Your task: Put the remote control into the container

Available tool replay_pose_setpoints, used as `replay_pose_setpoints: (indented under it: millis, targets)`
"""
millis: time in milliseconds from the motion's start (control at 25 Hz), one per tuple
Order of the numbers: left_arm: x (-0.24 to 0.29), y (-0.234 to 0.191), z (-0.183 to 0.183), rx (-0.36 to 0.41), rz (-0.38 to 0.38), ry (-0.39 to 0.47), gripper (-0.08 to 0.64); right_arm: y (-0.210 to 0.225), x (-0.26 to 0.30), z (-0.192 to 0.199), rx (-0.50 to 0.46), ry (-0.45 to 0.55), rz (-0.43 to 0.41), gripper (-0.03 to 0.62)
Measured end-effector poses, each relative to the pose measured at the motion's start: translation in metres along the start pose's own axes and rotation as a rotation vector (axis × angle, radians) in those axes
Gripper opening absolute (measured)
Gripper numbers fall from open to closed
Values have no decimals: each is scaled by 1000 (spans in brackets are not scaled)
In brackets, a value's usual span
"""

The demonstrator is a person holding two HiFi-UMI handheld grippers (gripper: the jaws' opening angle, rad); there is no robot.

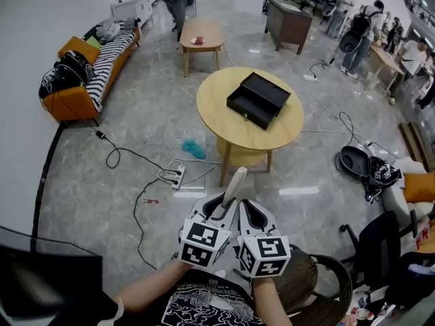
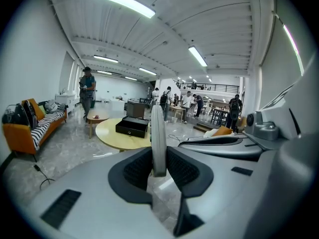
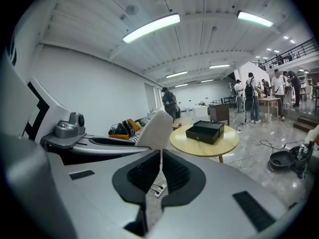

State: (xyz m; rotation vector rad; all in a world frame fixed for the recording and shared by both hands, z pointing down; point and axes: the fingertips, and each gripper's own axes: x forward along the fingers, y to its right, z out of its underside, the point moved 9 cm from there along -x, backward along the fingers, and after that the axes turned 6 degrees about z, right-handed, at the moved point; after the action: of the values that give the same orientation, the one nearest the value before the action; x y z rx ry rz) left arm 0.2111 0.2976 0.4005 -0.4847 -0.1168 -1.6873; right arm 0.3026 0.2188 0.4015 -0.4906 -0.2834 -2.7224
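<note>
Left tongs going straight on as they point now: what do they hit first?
Nothing near: bare floor lies ahead of the left tongs and the remote control they grip. First is probably the round table, near edge; depth is unclear.

The table point(image 1: 251, 145) is smooth pale wood, the container point(image 1: 258, 99) matt black, the floor point(image 1: 143, 114) glossy.

Remote control point(image 1: 235, 184) base inside left gripper point(image 1: 224, 206)

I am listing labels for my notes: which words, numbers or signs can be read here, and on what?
None can be read.
Shirt print: too blurred to read.
Marker cubes: black-and-white squares only, no letters.
Black container: no label shows.
</note>
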Motion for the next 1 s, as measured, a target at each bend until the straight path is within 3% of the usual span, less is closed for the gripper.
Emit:
replay_pose_setpoints:
  millis: [520,1000]
  targets:
    - [57,-119,-42,-10,74,-16,98,-8,119,-42,12,-28,80,32]
    - [69,-181,-66,14,141,-36,98,-34,172,-62,24,-47,130,32]
